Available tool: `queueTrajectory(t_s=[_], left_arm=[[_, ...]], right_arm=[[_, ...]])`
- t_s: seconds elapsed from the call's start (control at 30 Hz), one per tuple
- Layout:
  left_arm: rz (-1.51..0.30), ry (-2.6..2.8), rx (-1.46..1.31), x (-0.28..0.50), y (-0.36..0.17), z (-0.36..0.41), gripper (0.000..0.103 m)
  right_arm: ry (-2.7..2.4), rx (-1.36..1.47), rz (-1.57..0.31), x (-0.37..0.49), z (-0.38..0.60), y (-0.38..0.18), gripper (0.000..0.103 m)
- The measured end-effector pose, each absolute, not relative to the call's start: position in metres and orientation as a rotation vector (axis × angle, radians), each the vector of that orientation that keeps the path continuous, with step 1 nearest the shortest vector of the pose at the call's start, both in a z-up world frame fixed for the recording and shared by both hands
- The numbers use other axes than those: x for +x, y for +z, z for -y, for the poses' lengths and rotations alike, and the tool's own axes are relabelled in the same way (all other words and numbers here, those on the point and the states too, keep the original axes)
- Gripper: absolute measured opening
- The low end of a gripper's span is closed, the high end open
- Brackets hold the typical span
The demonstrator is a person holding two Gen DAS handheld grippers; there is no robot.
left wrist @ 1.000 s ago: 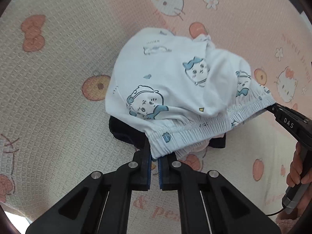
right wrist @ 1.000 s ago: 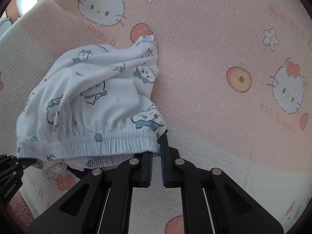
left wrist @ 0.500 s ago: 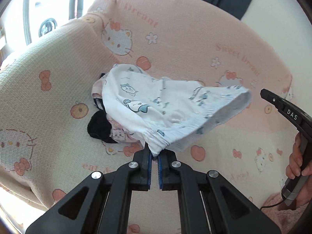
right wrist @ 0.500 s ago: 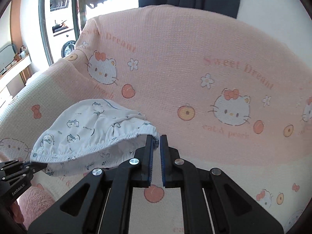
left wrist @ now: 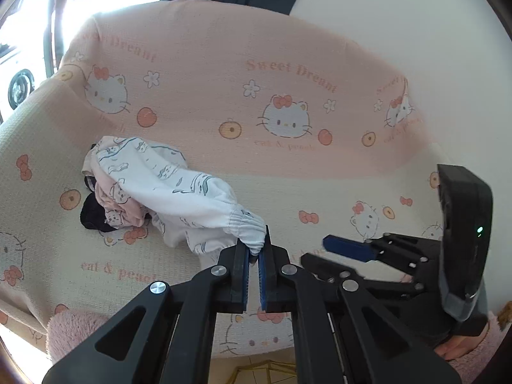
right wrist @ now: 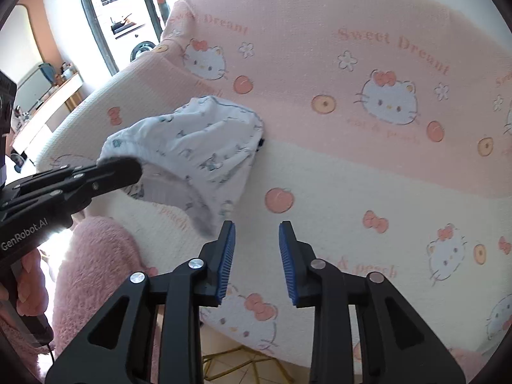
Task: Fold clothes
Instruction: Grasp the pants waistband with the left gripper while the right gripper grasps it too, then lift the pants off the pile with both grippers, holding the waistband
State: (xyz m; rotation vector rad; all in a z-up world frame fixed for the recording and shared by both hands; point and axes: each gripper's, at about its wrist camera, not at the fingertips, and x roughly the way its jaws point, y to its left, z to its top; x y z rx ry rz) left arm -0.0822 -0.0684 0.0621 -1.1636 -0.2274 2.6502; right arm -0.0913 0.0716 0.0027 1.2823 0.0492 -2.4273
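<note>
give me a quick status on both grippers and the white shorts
Left gripper shut on white shorts at the waistband. Right gripper open, holding nothing. Shorts hang from the left over the clothes pile. Nothing in the way.

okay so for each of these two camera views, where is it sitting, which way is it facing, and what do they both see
Left wrist: sits on the left gripper, facing the couch cover; its fingers pinch the white printed shorts; right gripper at right.
Right wrist: sits on the right gripper, fingers apart, facing the same couch cover; left gripper and a hand at left.
Shared: white printed shorts, cover, each other's gripper.
</note>
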Motion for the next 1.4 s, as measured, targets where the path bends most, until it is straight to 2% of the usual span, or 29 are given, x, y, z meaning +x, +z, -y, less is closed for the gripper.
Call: queueTrajectory(t_s=[0.07,0.27,0.37,0.4,0.43,0.5,0.6,0.73,0.83,0.93,1.03,1.1,1.13,1.23,1.4], left_arm=[[0.221,2.624,-1.139,-0.076,0.072,0.061,0.005],[0.22,2.515,-1.098,-0.058,0.09,0.033,0.005],[0.211,2.486,-1.072,-0.049,0.098,0.02,0.004],[0.216,2.493,-1.066,-0.048,0.101,0.022,0.004],[0.23,2.503,-1.062,-0.047,0.103,0.026,0.004],[0.256,2.521,-1.054,-0.047,0.108,0.034,0.004],[0.283,2.513,-1.045,-0.047,0.111,0.041,0.004],[0.316,2.496,-1.035,-0.046,0.114,0.049,0.004],[0.258,2.516,-1.033,-0.046,0.115,0.039,0.004],[0.209,2.545,-1.101,-0.054,0.106,0.036,0.004],[0.236,2.521,-1.175,-0.062,0.09,0.037,0.005],[0.265,2.471,-1.218,-0.066,0.076,0.029,0.008],[0.28,2.443,-1.24,-0.068,0.068,0.025,0.015],[0.359,2.308,-1.332,-0.074,0.037,0.003,0.058],[0.334,2.132,-1.463,-0.076,-0.012,-0.051,0.058]], right_arm=[[-2.413,1.279,-0.04,-0.086,-0.068,-0.001,0.041],[-2.417,1.292,0.043,-0.082,-0.081,-0.011,0.042],[-2.435,1.356,0.008,-0.085,-0.091,-0.026,0.042],[-2.441,1.378,-0.005,-0.085,-0.094,-0.031,0.04],[-2.447,1.4,-0.018,-0.086,-0.097,-0.036,0.027],[-2.491,1.447,-0.058,-0.086,-0.111,-0.04,0.017],[-2.649,1.409,-0.056,-0.078,-0.153,-0.018,0.017],[-2.854,1.349,-0.15,-0.076,-0.185,0.015,0.017],[-2.957,1.283,-0.159,-0.074,-0.192,0.039,0.017],[-3.019,1.148,-0.061,-0.063,-0.202,0.079,0.014],[-3.025,0.981,0.048,-0.045,-0.207,0.126,0.014],[-3.008,0.886,0.054,-0.034,-0.201,0.151,0.014],[-2.997,0.856,0.056,-0.028,-0.196,0.16,0.014],[-2.971,0.796,0.063,-0.015,-0.184,0.178,0.014],[-2.959,0.786,0.127,-0.014,-0.181,0.184,0.014]])
